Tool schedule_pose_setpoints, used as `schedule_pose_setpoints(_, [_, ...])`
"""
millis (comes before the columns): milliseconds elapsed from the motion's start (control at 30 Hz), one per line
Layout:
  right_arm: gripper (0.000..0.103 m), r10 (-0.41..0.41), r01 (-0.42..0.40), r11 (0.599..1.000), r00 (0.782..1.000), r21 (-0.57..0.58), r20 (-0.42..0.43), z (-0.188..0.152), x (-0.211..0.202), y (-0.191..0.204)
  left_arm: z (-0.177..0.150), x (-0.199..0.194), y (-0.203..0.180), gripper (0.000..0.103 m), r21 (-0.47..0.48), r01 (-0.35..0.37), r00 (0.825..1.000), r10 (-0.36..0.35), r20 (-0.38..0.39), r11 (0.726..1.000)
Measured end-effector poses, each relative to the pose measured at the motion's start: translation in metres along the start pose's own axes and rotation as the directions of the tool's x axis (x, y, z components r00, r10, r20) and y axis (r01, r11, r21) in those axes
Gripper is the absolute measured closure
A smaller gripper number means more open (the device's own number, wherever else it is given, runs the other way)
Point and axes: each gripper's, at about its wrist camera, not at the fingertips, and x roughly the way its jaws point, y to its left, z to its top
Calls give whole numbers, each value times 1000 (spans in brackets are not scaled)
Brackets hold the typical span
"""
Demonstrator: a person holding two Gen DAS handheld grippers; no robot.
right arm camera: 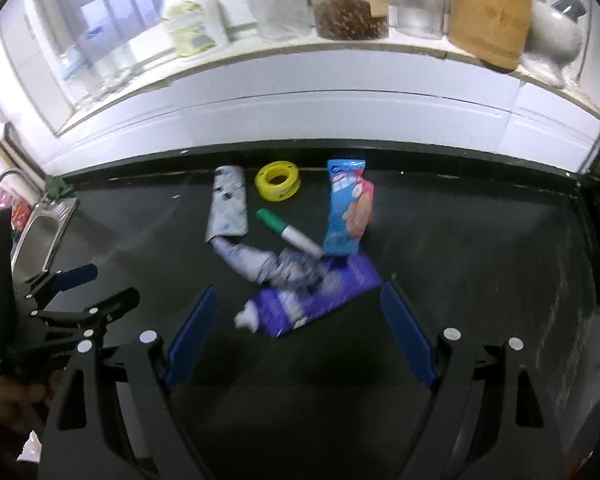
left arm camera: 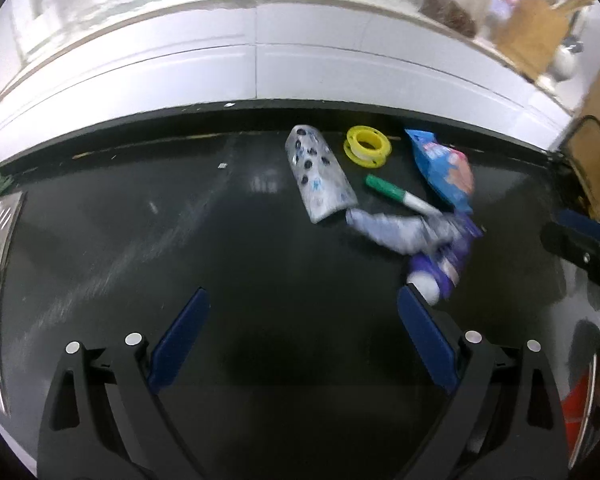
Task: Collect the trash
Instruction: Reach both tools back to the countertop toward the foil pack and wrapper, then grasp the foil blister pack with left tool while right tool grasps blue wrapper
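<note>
Both the left gripper (left arm camera: 302,334) and right gripper (right arm camera: 298,330) hang open and empty. The wrappers (right arm camera: 320,300) lie tangled mid-counter (right arm camera: 480,260); a grab could also catch the marker (right arm camera: 290,232) or tape roll (right arm camera: 278,181).

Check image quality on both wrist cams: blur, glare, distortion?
Left wrist: motion smear on the purple wrapper and the green marker, a glare patch on the black counter, and the tiled wall bowed by the fisheye. Right wrist: the same smear on the wrapper, shelf jars soft, window overexposed, corners vignetted.
</note>
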Motion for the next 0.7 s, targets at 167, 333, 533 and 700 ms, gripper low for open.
schedule_pose_setpoints(167, [23,-14,14,1000,998,0,-69,39,66,-21,50,57,-9,11,-10,-30,999,30,-19,999])
schedule_pose_setpoints(333, [23,-36,34,999,989,-17,-142,62,125,-37,85,112,-11,11,-28,-53,997,52,-59,998])
schedule_pose_setpoints(533, [31,-48,41,998,979,-39,-200,71,166,-48,96,146,-11,11,-36,-72,992,68,-102,997])
schedule_pose_setpoints(700, [73,-63,48,996,978,-78,-200,70,171,-46,99,143,-21,41,26,-73,996,75,-58,997])
